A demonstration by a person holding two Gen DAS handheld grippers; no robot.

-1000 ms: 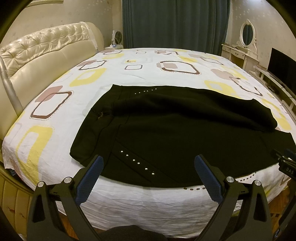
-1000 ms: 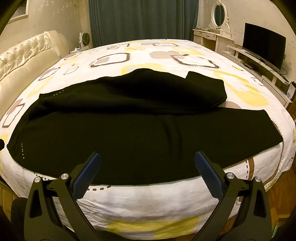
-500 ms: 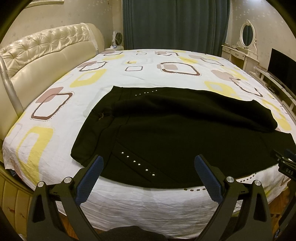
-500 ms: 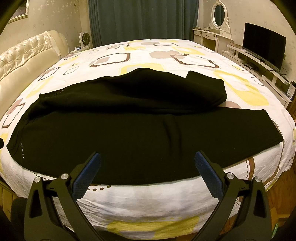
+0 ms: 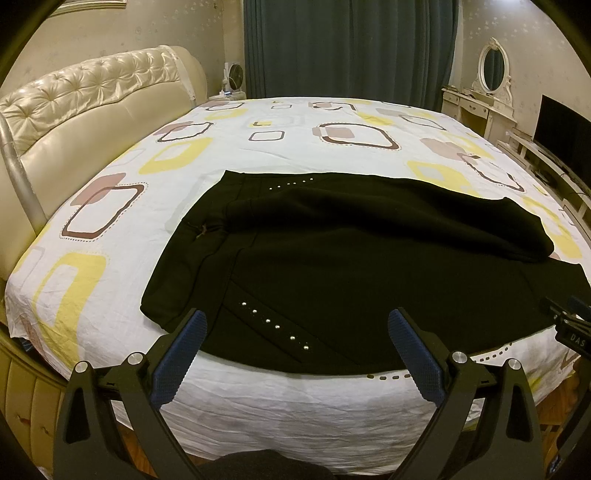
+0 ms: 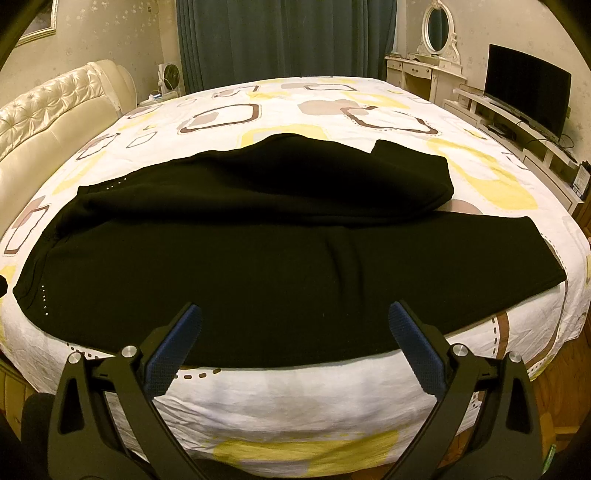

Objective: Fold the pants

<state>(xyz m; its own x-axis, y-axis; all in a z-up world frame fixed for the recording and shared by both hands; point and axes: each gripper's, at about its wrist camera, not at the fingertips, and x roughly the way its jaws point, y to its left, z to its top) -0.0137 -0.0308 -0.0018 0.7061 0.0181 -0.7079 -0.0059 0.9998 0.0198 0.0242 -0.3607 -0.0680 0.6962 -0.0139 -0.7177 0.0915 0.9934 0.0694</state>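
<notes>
Left wrist view: our left gripper (image 5: 293,325) and right gripper (image 6: 294,319) hover agape, empty, over unfolded pants (image 5: 332,266). Next we must pinch the near edge.

A patterned bed (image 5: 295,147), teal curtain (image 5: 351,48), vanity mirror (image 6: 437,26), television (image 6: 524,88).

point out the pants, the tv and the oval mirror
pants (image 6: 258,266), right wrist view, middle of the near leg
tv (image 6: 526,86), right wrist view, centre of the dark screen
oval mirror (image 5: 494,69), left wrist view, the glass
</notes>
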